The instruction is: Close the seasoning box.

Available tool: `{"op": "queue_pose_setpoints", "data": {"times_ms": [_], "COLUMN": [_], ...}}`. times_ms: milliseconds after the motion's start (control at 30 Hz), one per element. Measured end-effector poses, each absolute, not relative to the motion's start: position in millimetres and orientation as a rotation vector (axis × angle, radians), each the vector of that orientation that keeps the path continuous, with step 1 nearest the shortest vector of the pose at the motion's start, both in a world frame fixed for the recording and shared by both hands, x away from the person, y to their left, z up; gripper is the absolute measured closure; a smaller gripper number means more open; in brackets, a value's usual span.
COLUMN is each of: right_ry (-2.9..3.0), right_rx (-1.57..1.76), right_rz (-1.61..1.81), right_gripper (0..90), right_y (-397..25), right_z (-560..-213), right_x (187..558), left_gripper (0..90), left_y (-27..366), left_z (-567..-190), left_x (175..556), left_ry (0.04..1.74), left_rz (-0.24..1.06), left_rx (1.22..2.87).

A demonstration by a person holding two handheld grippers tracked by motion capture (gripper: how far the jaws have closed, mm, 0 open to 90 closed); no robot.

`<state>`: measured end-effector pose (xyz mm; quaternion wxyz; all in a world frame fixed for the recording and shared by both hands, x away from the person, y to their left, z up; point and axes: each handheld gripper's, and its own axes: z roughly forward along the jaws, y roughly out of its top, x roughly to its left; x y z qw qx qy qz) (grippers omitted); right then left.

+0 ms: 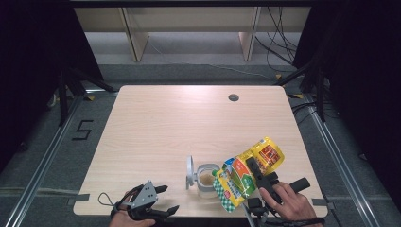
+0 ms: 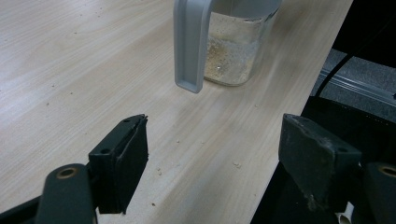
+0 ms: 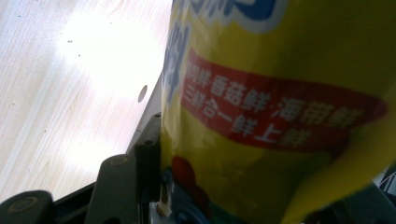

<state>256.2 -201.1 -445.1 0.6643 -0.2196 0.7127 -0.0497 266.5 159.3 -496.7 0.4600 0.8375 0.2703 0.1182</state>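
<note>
Your left gripper (image 1: 156, 201): released, jaws spread, near table edge | glass jar (image 1: 207, 179): lid flipped open, rigid, breakable, front centre | your right gripper (image 1: 257, 176): grasping yellow pouch (image 1: 248, 172) tilted over jar, soft, slick; hold mid-body.

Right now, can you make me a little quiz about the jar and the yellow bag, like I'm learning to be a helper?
1. True or false: the lid of the jar is flipped open.
2. Which gripper holds the yellow bag? A) left gripper B) right gripper C) neither
3. Fill in the missing word: the bag is tipped so its lower end points toward the ____.

Key:
1. True. The grey lid stands up at the jar's left side, and some pale powder sits inside.
2. B. The left gripper is open and empty near the table edge.
3. Jar.
</note>
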Motion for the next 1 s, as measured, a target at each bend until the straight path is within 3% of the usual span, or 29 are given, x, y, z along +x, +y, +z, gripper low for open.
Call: {"op": "queue_pose_setpoints", "data": {"times_ms": [1000], "right_ry": [1.565], "right_rx": [-0.569], "right_rz": [-0.14], "right_gripper": [47.3], "right_y": [-195.0], "right_z": [-440.5], "right_x": [255.7], "left_gripper": [22.0], "left_y": [158.1], "left_z": [-497.2], "left_x": [265.4], "left_ry": [0.686], "left_rz": [0.283], "left_rx": [2.038]}}
